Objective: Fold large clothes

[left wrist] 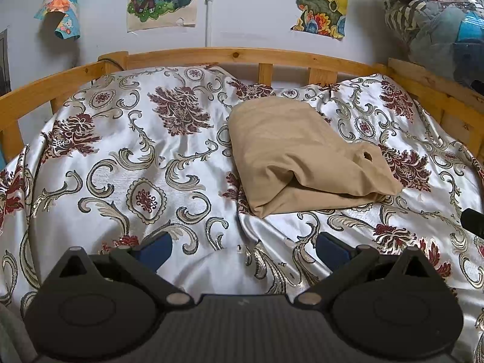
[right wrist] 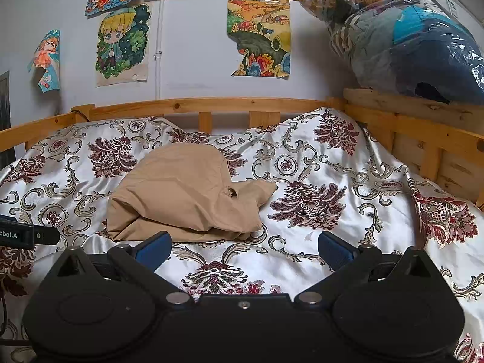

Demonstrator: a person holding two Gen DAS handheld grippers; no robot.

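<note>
- At the centre of the left wrist frame, a folded tan garment (left wrist: pixel 302 157) lies on the flowered bedspread (left wrist: pixel 136 157).
- Left gripper (left wrist: pixel 243 249) spread, holding nothing.
- Right gripper (right wrist: pixel 243 249) spread, holding nothing.

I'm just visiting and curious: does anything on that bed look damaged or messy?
Yes. The tan garment lies loosely bundled, not neatly folded, and shows a small dark hole near its right edge. The floral bedspread beneath is rumpled.

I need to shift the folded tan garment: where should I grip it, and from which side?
Probably the stacked folded edge nearest the grippers, approached from the front. The tan garment shows its layers there, low on the bedspread, so the open right gripper could pinch them together.
</note>
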